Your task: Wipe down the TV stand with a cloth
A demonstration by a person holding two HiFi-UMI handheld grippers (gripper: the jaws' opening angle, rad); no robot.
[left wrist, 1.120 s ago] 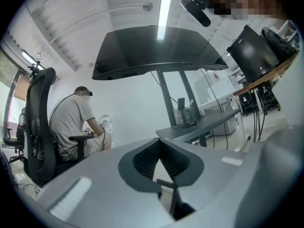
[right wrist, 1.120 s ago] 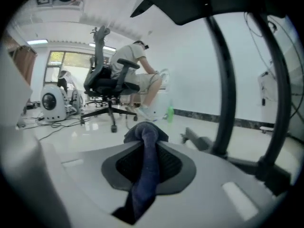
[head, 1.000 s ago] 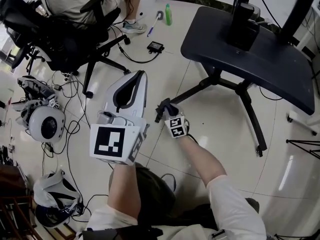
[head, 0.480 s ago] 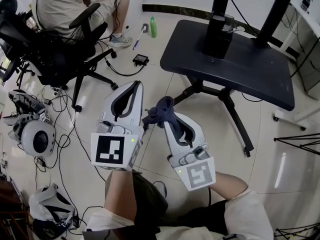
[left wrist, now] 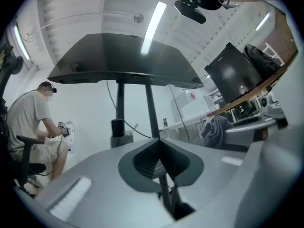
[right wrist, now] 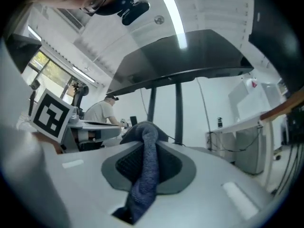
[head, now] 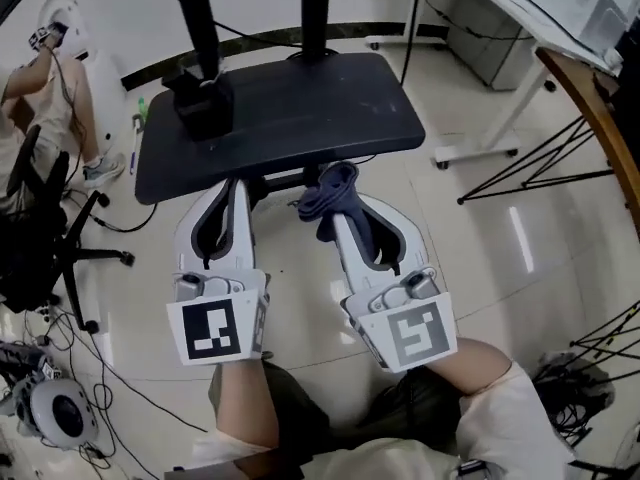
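Right gripper (head: 337,218) jaws pinch the cloth (head: 330,190) beside the TV stand (head: 300,108).

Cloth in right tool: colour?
Dark blue-grey cloth, best in the right gripper view.

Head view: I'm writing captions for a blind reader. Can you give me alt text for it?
Seen from above, the right gripper is shut on a bunched blue-grey cloth by the near edge of the dark TV stand. The left gripper, shut and empty, is held alongside it. A black box sits on the stand's left part.
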